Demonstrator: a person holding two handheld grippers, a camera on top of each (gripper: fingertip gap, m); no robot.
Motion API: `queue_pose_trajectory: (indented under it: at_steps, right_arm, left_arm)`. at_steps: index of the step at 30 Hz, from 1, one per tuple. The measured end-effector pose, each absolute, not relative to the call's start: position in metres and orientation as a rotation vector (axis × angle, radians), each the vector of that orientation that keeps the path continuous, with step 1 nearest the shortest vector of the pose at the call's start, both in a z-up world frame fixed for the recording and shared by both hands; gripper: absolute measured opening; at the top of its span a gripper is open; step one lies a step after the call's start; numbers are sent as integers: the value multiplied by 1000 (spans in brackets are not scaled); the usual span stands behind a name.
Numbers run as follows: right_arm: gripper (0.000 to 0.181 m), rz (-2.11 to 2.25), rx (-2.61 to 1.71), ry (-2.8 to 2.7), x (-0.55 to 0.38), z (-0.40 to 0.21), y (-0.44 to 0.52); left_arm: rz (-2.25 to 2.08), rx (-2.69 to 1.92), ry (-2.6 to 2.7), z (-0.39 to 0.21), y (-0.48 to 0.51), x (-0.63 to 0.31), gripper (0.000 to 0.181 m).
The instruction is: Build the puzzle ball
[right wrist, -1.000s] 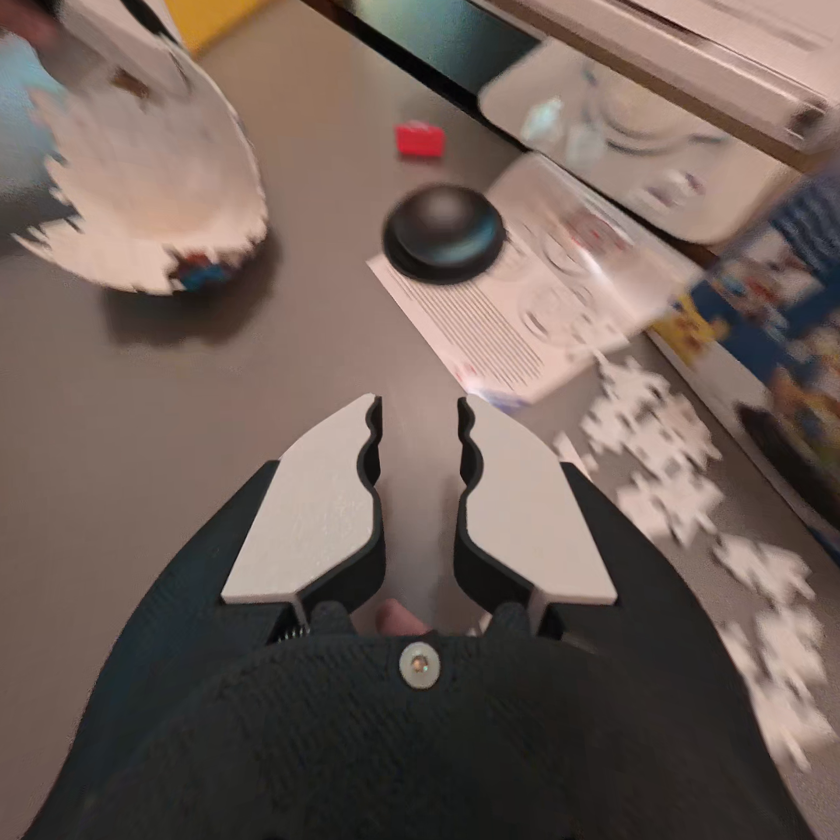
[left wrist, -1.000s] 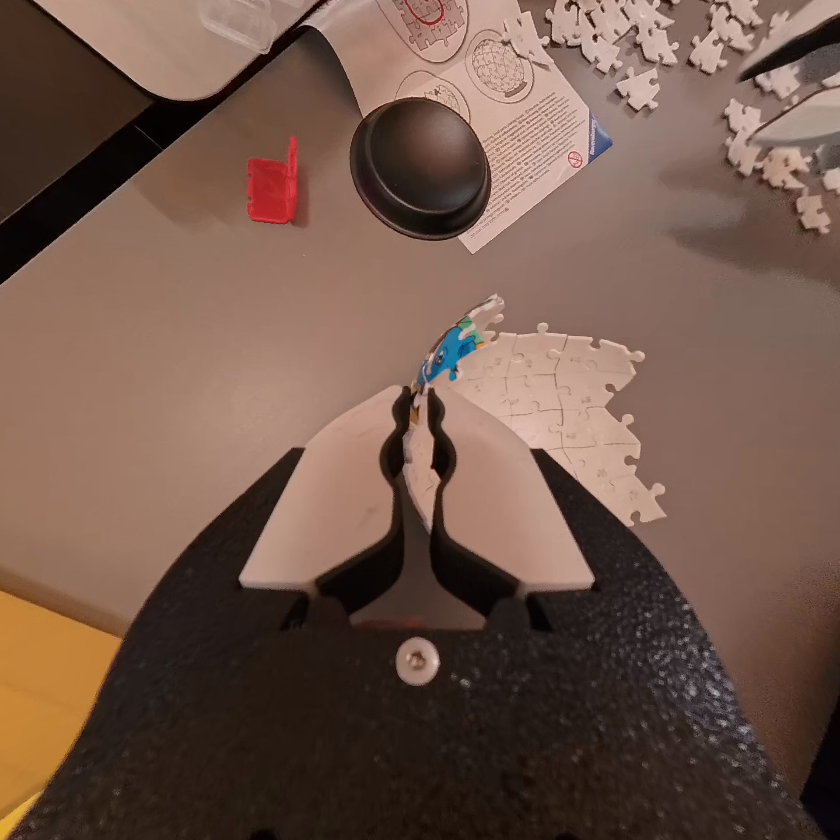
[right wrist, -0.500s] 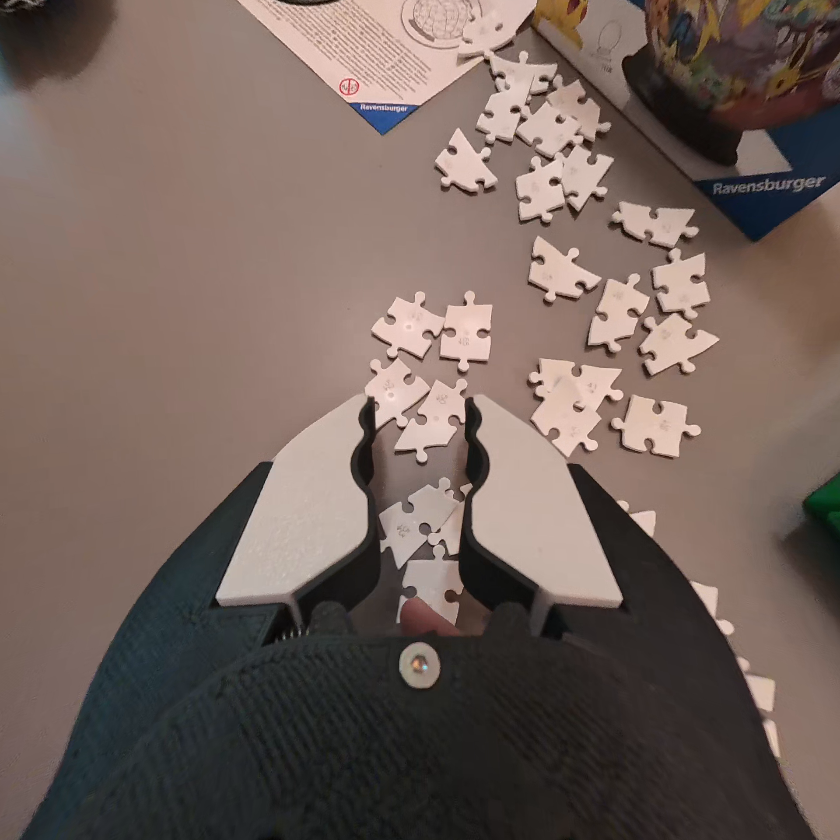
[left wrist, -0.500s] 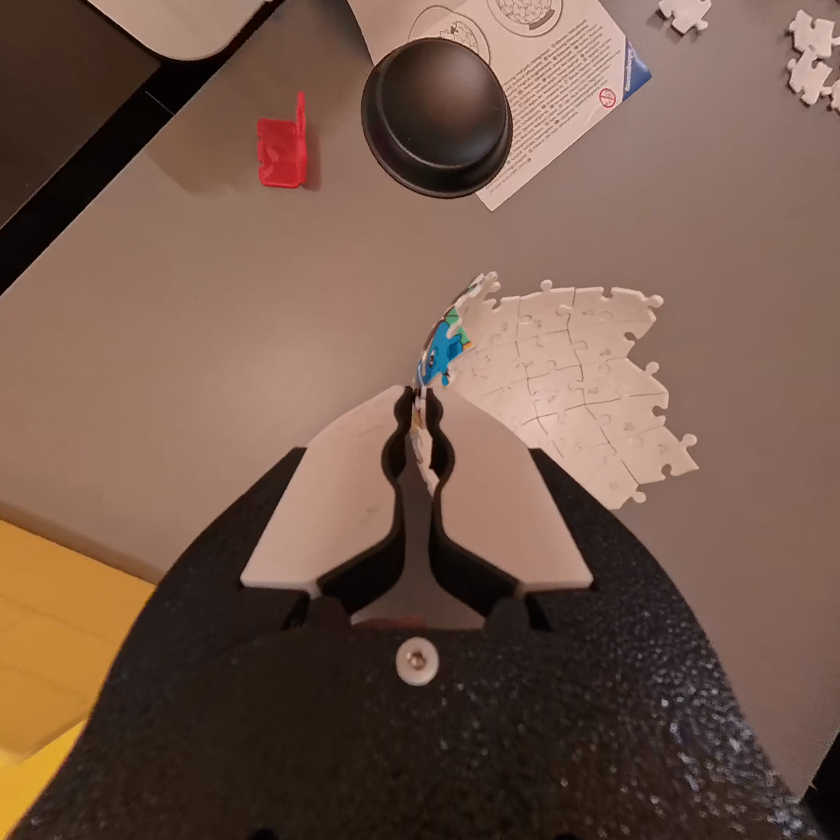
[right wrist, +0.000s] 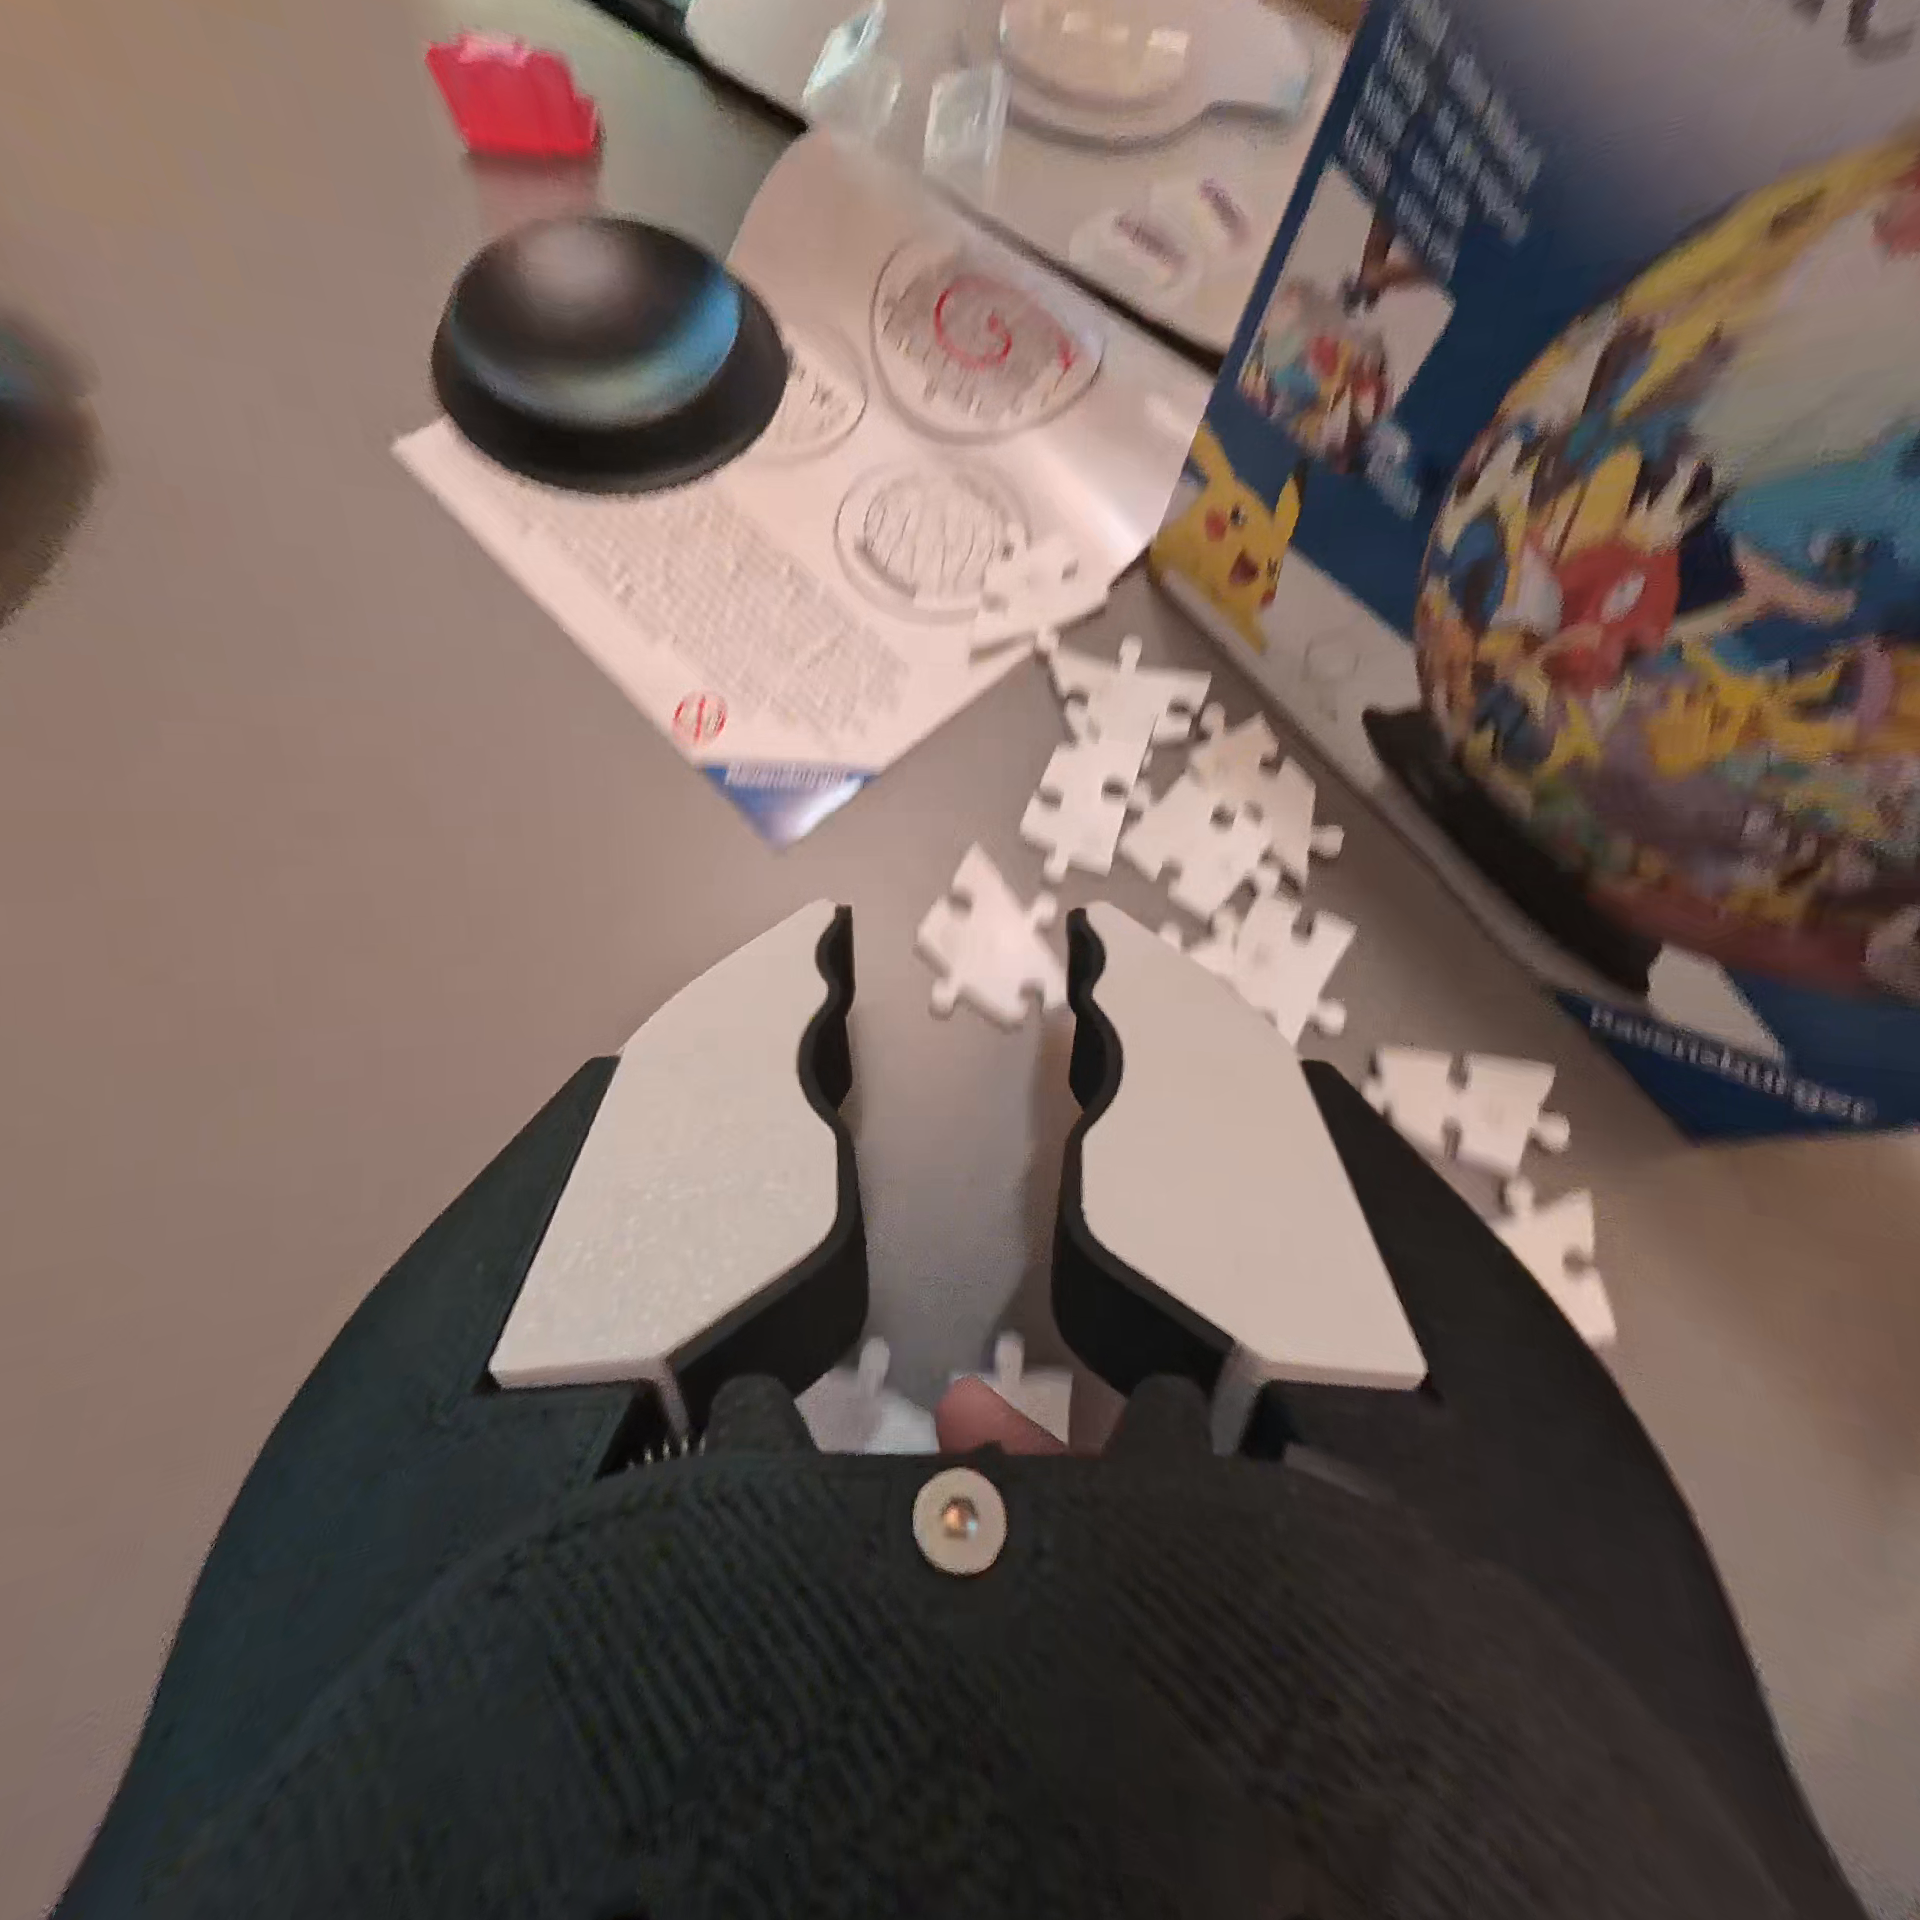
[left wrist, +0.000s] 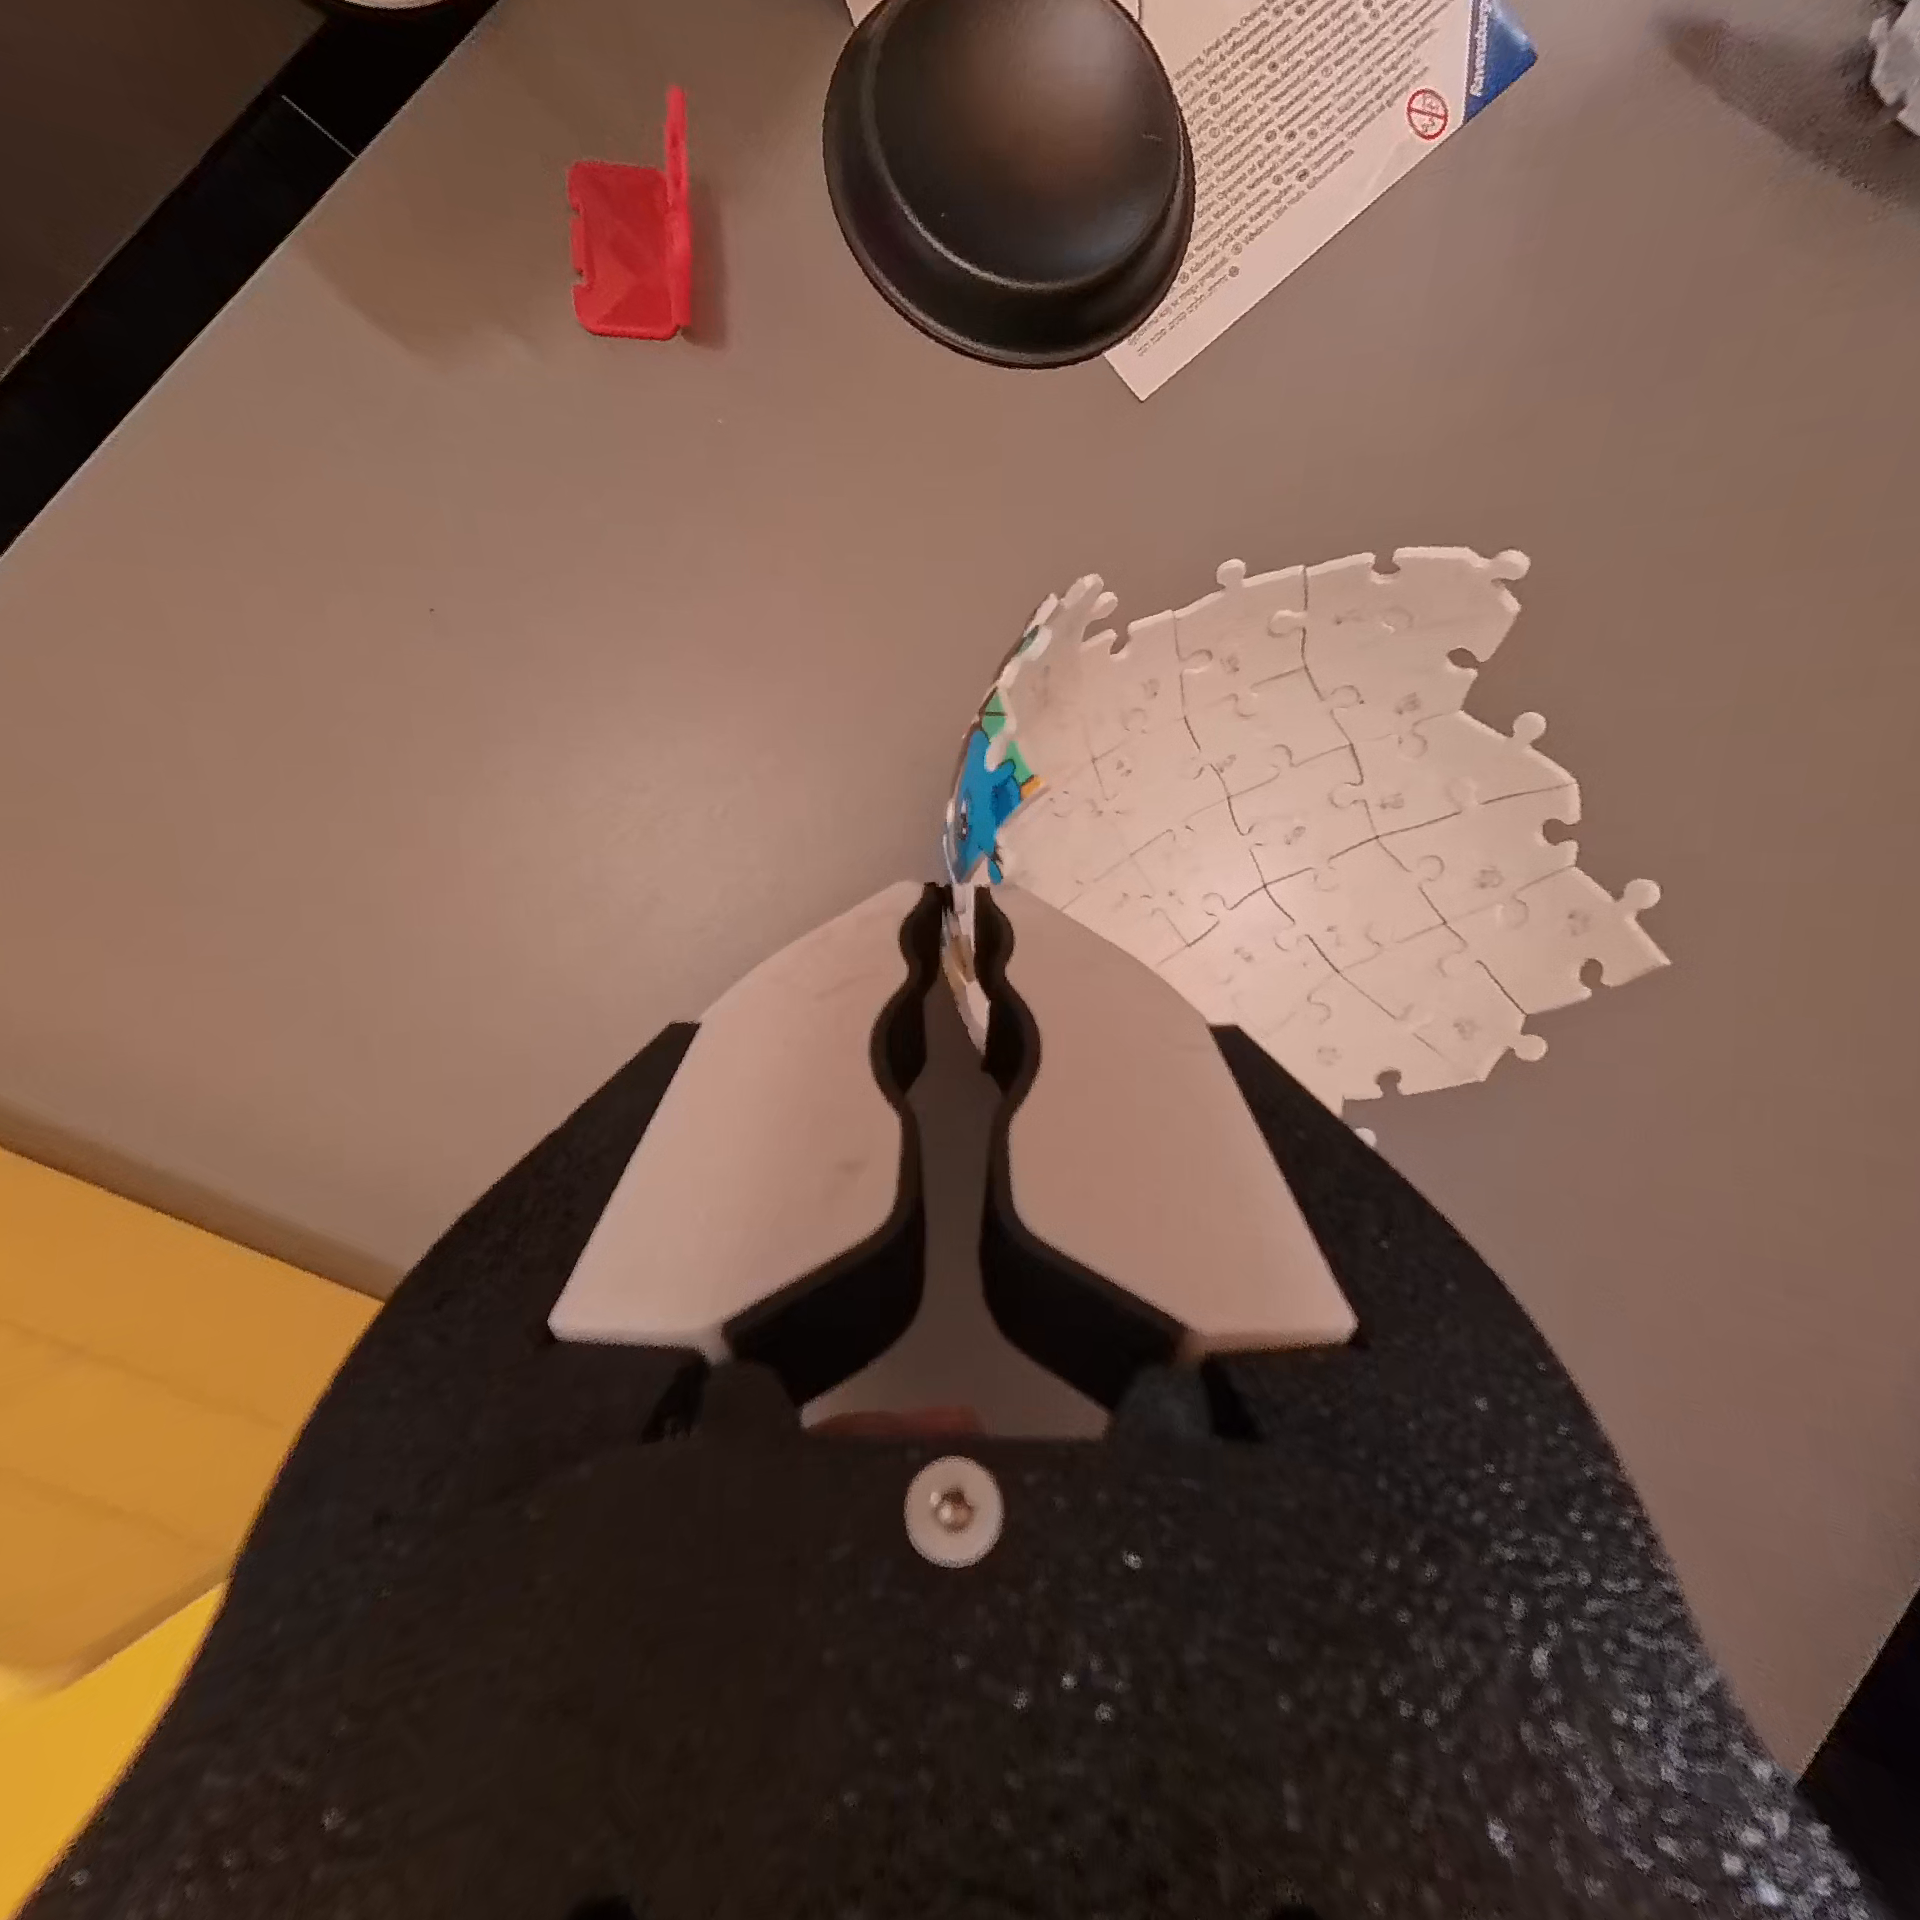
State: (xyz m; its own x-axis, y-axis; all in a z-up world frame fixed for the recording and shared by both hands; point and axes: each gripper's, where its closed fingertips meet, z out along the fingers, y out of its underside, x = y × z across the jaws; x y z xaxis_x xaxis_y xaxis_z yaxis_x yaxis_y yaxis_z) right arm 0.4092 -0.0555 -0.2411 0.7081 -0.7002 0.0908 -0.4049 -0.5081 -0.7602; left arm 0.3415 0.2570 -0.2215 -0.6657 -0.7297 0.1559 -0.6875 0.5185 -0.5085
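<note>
Currently left gripper [left wrist: 961, 914] is pinched on the rim of the curved shell section [left wrist: 1320, 821], held above the grey table [left wrist: 520, 675], nearer the camera than the black stand [left wrist: 1008, 177]. Shell looks light and thin, and its joints likely pop under load, so grip the edge and don't twist. Right gripper [right wrist: 958, 961] is parted and empty over the loose pieces [right wrist: 1174, 821], on the stand's box side; they're flat, so pick them by the edge.

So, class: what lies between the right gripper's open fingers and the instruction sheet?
In the right wrist view, one loose white puzzle piece lies just beyond the right gripper; then bare table up to the instruction sheet.
</note>
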Motion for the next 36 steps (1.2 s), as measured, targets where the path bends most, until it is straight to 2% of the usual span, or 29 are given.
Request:
queue_pose_trajectory:
  at_steps: [8,15,22,27,36]
  right_arm:
    - [42,-550,-2296,727,461,-255,-10]
    - [37,-553,-2385,766,459,-254,-62]
    - [29,-496,-2249,835,454,-245,-85]
    - [29,-446,-2172,813,444,-235,-85]
    - [41,-380,-2231,718,428,-243,-80]
  left_arm:
    - [-854,-1253,2679,-223,258,342,5]
    - [-872,-1258,2689,-224,259,342,7]
    - [-877,-1268,2686,-226,259,345,8]
    - [-873,-1269,2679,-226,259,345,10]
    - [-872,-1282,2645,-224,261,349,18]
